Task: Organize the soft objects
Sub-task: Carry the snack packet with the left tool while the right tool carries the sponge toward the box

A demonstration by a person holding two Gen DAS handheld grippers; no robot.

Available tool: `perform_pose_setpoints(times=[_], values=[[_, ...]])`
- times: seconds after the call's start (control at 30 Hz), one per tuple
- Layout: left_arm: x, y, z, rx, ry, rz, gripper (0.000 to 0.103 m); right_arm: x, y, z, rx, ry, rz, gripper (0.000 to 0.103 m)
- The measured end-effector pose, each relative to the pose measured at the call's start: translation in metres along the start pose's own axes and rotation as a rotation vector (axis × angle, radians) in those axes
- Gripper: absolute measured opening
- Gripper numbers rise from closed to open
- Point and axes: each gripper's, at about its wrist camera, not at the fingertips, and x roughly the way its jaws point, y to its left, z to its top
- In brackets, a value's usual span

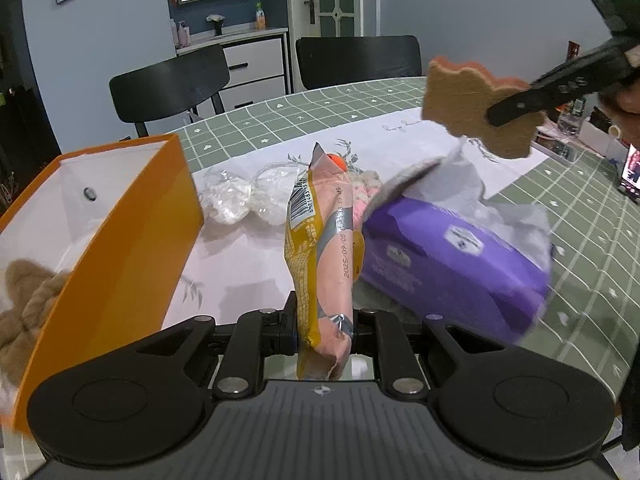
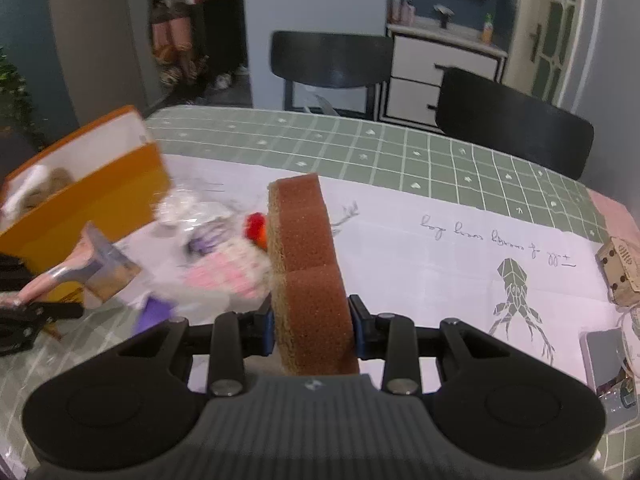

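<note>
- Left gripper (image 1: 325,330) clamped on a pink-and-yellow sealed snack packet (image 1: 322,248), held above the table, right of the open orange cardboard box (image 1: 132,236).
- Right gripper (image 2: 313,322) pinching a wavy-edged brown sponge (image 2: 306,268), raised over the white paper sheet (image 2: 440,264).

The right gripper (image 2: 312,326) clamps an upright brown sponge (image 2: 306,272) above the white sheet (image 2: 420,264) on the green-checked table (image 2: 360,140), while an orange box (image 2: 92,196) stands near the table's left edge, with the left gripper (image 2: 24,320) holding a sausage-shaped packet (image 2: 80,272) beside it.
</note>
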Motion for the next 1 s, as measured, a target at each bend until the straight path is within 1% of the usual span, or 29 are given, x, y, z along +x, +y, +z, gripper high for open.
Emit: perform_pose_setpoints(times=[0.13, 0.33, 0.43, 0.5, 0.6, 0.67, 0.73, 0.87, 1.0], values=[[-0.025, 0.001, -0.023, -0.001, 0.000, -0.002, 0.018, -0.038, 0.017, -0.027, -0.028, -0.010, 0.038, 0.035], [-0.057, 0.001, -0.063, -0.026, 0.013, -0.005, 0.018, -0.082, 0.041, -0.088, -0.041, 0.031, 0.088, 0.035], [-0.070, -0.001, -0.083, -0.037, 0.023, -0.025, 0.018, -0.095, 0.058, -0.119, -0.063, 0.076, 0.113, 0.035], [-0.077, 0.000, -0.094, -0.049, 0.029, -0.037, 0.018, -0.097, 0.073, -0.138, -0.086, 0.125, 0.138, 0.035], [-0.086, 0.005, -0.103, -0.072, 0.025, -0.031, 0.018, -0.093, 0.100, -0.155, -0.136, 0.172, 0.181, 0.035], [-0.092, 0.010, -0.105, -0.083, 0.018, -0.023, 0.018, -0.089, 0.117, -0.156, -0.160, 0.176, 0.217, 0.035], [-0.101, 0.016, -0.105, -0.085, 0.007, -0.007, 0.018, -0.082, 0.138, -0.149, -0.194, 0.172, 0.255, 0.035], [-0.123, 0.033, -0.099, -0.084, -0.035, 0.042, 0.019, -0.063, 0.177, -0.124, -0.270, 0.145, 0.307, 0.035], [-0.138, 0.055, -0.086, -0.072, -0.057, 0.078, 0.019, -0.049, 0.207, -0.096, -0.321, 0.109, 0.345, 0.035]])
